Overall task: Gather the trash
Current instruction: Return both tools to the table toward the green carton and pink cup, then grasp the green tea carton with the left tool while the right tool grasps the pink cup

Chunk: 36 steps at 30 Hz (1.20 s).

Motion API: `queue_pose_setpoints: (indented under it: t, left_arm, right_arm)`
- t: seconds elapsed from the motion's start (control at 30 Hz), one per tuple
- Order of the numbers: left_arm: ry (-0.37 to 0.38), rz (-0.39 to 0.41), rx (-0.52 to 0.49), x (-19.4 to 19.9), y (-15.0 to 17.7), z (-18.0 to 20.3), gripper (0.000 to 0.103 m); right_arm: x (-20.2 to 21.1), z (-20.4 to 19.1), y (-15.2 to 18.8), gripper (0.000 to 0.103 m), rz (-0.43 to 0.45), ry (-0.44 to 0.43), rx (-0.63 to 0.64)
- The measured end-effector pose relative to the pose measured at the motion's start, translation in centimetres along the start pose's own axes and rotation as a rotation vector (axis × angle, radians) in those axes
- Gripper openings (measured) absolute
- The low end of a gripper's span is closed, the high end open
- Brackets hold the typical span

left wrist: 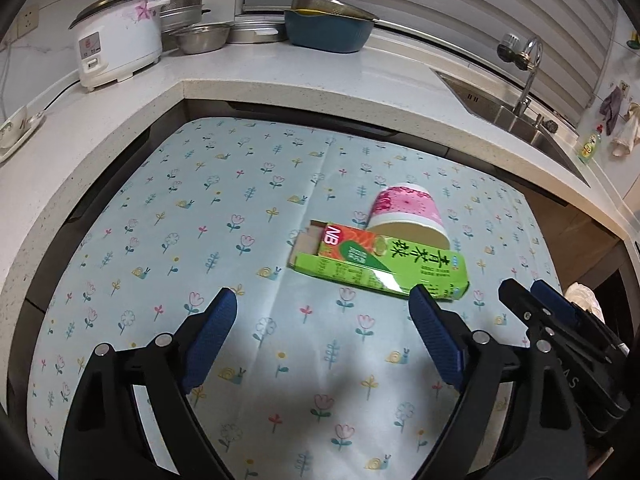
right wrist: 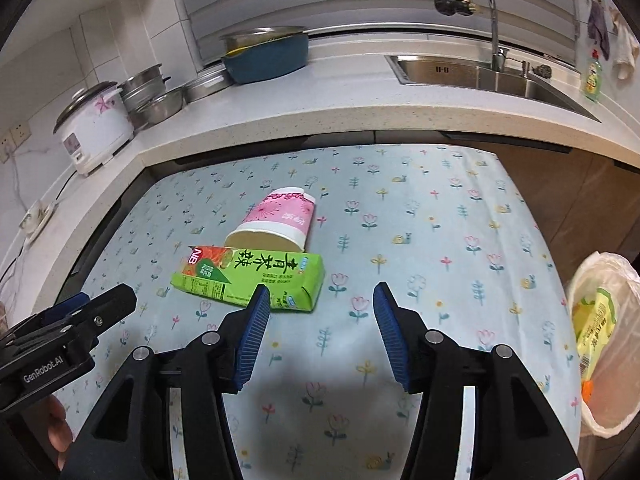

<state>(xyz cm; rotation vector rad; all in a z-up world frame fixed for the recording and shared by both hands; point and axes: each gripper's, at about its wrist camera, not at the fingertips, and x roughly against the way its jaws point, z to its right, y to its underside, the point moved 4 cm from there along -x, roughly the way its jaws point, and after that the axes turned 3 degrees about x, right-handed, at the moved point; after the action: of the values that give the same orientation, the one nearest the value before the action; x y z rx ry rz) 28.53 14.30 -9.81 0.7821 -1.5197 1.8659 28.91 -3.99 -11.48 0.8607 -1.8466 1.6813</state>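
1. Left claw (left wrist: 322, 306) and right claw (right wrist: 318, 300): both spread apart, empty, short of the green carton (right wrist: 248, 278).
2. Risk: a grab at the carton may nudge the touching paper cup (right wrist: 276, 220), which could roll.
3. Carton: flat on table (right wrist: 420, 240), end flap open. Cup: on its side, just behind carton.

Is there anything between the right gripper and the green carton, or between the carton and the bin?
Nothing visible blocks either. The right gripper is open and empty, with the green carton just beyond its fingertips. The pink paper cup lies behind the carton. Only bare tablecloth lies between the carton and the lined bin off the table's right edge.
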Motion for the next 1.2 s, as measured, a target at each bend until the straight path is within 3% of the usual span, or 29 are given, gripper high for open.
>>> queue_pose_setpoints:
  t: [0.43,0.5,0.6,0.77,0.93,1.2]
  left_arm:
    - [-0.021,-0.028,0.014,-4.6,-1.9,-2.5,0.084]
    - [-0.019,-0.031,0.019,-4.9,-2.1,-2.5,0.084]
    - [-0.016,-0.029,0.020,-5.2,-2.2,-2.3,0.084]
    - [-0.008,-0.045,0.022,-5.4,-1.5,-1.9,0.084]
    - [0.034,-0.094,0.018,-4.7,1.1,-0.3,0.084]
    - [0.113,-0.177,-0.063,-2.2,7.1,3.1,0.084]
  right_arm:
    - [-10.2,-2.6,-2.9,0.052,-0.082,0.022,0.060]
    - [-11.0,-2.4,-3.2,0.046,-0.093,0.011,0.043]
    - [-11.6,-2.1,-2.9,0.020,-0.109,-0.003,0.032]
    - [-9.9,-1.4,-1.3,0.007,-0.101,-0.035,0.002]
    - [-6.2,-0.6,1.6,0.006,-0.084,-0.028,-0.028]
    - [-0.3,2.2,9.0,0.005,-0.132,-0.039,-0.123]
